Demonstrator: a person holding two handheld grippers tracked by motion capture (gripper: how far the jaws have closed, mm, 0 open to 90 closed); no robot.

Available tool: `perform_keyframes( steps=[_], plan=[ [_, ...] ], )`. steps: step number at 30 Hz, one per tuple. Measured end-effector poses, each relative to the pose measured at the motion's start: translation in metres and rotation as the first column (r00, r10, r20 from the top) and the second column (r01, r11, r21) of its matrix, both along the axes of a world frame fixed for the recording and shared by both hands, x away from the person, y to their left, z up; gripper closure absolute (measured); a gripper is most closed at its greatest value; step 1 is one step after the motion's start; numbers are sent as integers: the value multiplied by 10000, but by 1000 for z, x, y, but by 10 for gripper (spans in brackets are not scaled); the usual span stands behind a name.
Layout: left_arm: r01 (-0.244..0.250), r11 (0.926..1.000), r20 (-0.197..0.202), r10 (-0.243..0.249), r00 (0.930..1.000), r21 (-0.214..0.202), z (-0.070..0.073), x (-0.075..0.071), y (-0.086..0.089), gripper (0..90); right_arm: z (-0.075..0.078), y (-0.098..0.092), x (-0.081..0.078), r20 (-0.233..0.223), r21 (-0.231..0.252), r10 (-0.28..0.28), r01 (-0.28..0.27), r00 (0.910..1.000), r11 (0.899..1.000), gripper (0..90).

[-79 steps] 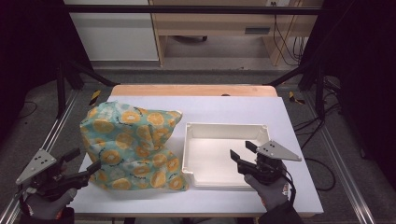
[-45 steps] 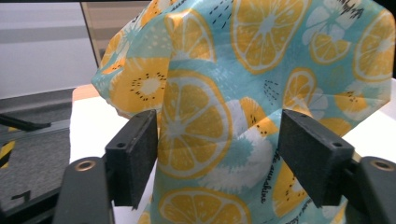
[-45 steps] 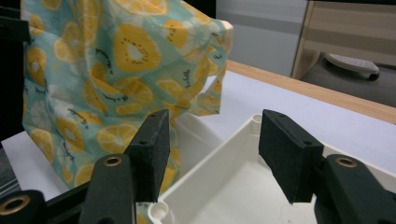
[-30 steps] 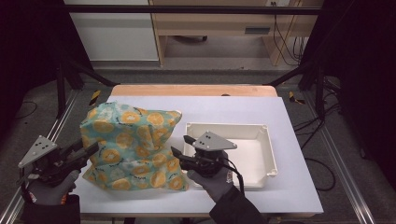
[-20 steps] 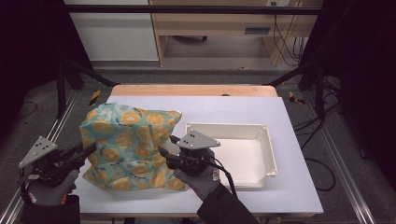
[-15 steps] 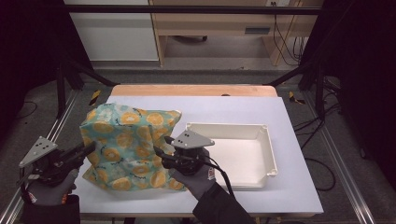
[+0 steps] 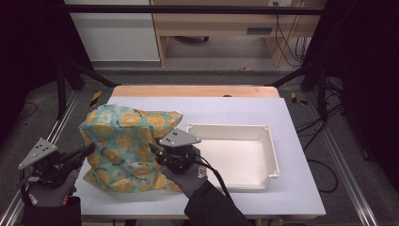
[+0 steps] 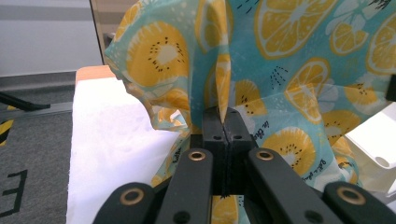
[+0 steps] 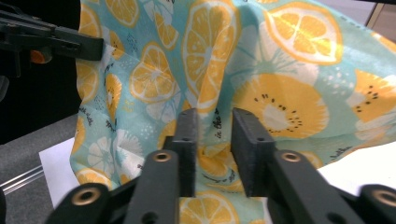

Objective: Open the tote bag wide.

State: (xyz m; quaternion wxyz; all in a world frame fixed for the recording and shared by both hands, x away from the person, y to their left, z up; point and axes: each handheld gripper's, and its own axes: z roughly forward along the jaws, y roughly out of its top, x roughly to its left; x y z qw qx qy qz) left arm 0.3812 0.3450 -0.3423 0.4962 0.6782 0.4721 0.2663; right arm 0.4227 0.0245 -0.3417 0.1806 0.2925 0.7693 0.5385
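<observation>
moved leftward off the white tray [image 7: 270, 155] since the earliest frame, right tongs [image 7: 155, 151] now against the right side of the lemon-print bag [image 7: 124, 146], jaws just been closing. seen in the right gripper view: right tongs [image 9: 214, 122] standing a narrow gap apart, with a fold of the lemon-print bag [image 9: 280, 65] between them, pads not clearly pressing on it yet. left tongs [image 8: 224, 125] fully closed, pinching a vertical pleat of the bag [image 8: 289, 60] between the pads, jaws having just finished closing. from the high view: left tongs [image 7: 89, 149] touching the bag's left edge, about level with the right pair. bag standing crumpled on the left half of the table [image 7: 301, 188], between both tongs, just beside the tray.
</observation>
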Motion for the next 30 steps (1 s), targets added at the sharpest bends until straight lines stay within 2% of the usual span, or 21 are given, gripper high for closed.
perform_keyframes(
  steps=[5, 10, 13, 15, 18, 21, 24, 30],
  plan=[
    [-10, 10000, 53, 10, 10000, -6, 0, -1, -1, 900, 1, 0, 0, -34, 64, 101, -101, 9999, 9999, 899],
    [13, 10000, 121, -12, 9999, -57, 1, -2, 0, 900, 4, -1, -2, 16, 182, 346, -346, 9994, 9992, 900],
    [29, 9999, 205, -27, 9998, -112, 1, -5, 0, 900, 8, -4, -7, 227, 339, 438, -445, 9988, 9984, 900],
    [74, 9999, 263, -71, 9996, -108, 1, -7, -1, 900, 13, -8, -13, 379, 528, 686, -705, 9969, 9961, 900],
    [97, 9999, 282, -95, 9996, -79, 1, -9, -2, 900, 14, -10, -18, 436, 460, 821, -841, 9957, 9954, 900],
    [126, 9999, 298, -125, 9995, -57, -1, -12, -4, 900, 11, -12, -26, 306, 447, 1105, -1118, 9934, 9927, 900],
    [142, 9999, 277, -140, 9995, -54, -3, -13, -3, 900, 6, -12, -28, 163, 401, 1201, -1207, 9926, 9919, 900],
    [204, 9998, 172, -203, 9996, -61, -9, -14, -3, 900, -15, -5, -26, -343, 139, 1337, -1333, 9904, 9910, 900]
  ],
)
